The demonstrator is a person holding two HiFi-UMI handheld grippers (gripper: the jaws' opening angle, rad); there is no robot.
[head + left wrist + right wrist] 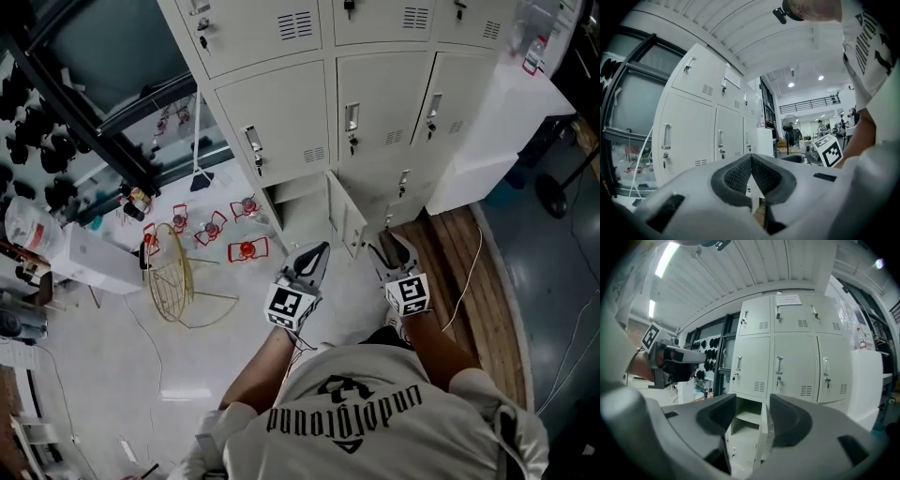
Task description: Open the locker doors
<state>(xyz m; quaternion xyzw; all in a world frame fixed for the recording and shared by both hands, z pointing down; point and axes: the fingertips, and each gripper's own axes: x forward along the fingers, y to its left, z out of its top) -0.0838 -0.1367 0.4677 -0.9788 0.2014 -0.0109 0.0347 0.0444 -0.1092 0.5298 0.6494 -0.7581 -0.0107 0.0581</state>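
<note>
We look steeply down on a bank of pale grey lockers [281, 112], three columns wide. In the bottom row, the left-hand locker door [343, 223] stands swung open. The doors above it and beside it are closed, each with an upright handle.

A person in a pale printed T-shirt [375, 422] holds both tongs out level toward the lockers, near the open door. The left tongs [321, 249] have their jaws pressed together, tip to tip, and grip nothing. The right tongs [394, 247] have their jaws well apart and are also empty.

Only the head view shows the floor. A yellow wire frame [183, 277] stands to the left, with small red objects [246, 249] near it that we cannot identify. A white cabinet [497, 122] stands against the lockers' right side.

Only the right gripper view looks inside the open compartment [743, 437], which it frames in the gap between the jaws. A shelf [749, 417] crosses the compartment, and the open door shows edge-on at its right. The left tongs appear at this view's left edge.

The left gripper view does not show the open compartment. It shows closed doors at an angle and, past them, a long bright hall with a standing fan [790, 129]. The right tongs' marker cube [829, 151] appears at its right.
</note>
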